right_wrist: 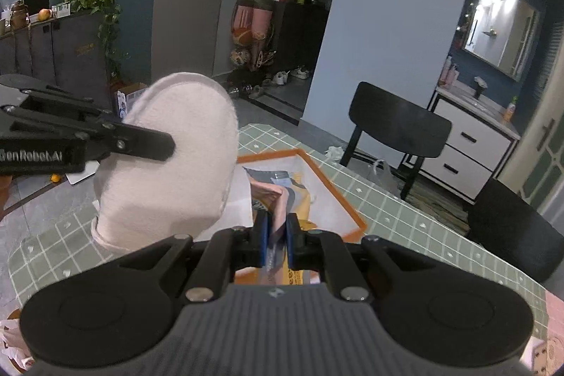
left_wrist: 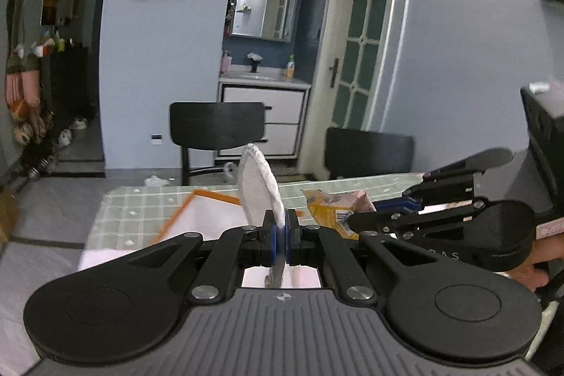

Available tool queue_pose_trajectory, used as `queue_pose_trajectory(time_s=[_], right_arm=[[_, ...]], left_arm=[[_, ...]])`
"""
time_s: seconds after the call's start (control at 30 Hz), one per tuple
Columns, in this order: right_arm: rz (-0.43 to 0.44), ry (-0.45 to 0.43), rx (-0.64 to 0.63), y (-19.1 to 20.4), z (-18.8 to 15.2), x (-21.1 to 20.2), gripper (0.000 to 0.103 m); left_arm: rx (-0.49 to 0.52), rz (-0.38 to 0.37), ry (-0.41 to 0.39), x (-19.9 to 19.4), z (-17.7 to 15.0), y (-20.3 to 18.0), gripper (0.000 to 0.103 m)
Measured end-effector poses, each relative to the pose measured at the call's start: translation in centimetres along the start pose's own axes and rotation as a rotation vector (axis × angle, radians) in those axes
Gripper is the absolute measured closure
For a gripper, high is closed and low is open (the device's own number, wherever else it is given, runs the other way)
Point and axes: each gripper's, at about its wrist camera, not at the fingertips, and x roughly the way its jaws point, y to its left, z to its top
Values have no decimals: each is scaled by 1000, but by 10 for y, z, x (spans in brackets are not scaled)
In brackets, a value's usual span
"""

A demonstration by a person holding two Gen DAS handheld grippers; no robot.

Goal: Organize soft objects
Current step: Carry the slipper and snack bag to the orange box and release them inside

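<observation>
A table (right_wrist: pixel 405 210) with a green checked cloth carries an orange-rimmed white tray (right_wrist: pixel 347 210); two black chairs (left_wrist: pixel 216 125) stand along its far side. The white slipper (right_wrist: pixel 169 157) hangs in the air above the table's near end, blocking much of the right camera's look at the tray. The left gripper (left_wrist: pixel 281 233) is clamped on the slipper's edge. The right gripper (right_wrist: pixel 276 235) is pinched on a crumpled pink and yellow soft packet (right_wrist: pixel 282 199), held over the tray.
</observation>
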Motion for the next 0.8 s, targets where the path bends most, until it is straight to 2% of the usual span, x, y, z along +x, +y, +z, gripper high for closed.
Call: queue_pose_trajectory(time_s=[0.17,0.37,0.53,0.8], right_arm=[[29,10,25,10,24,47,96],[79,33,108,17,35,104,96],[89,115,134,24,26,151,96],[97,230,109,41,-6,197,97]], left_arm=[[57,27,79,31,8,20,99],[20,28,183,68,-7,48,99],[3,43,270,87,-28,64,99],[11,64,340,103,-46,71,99]])
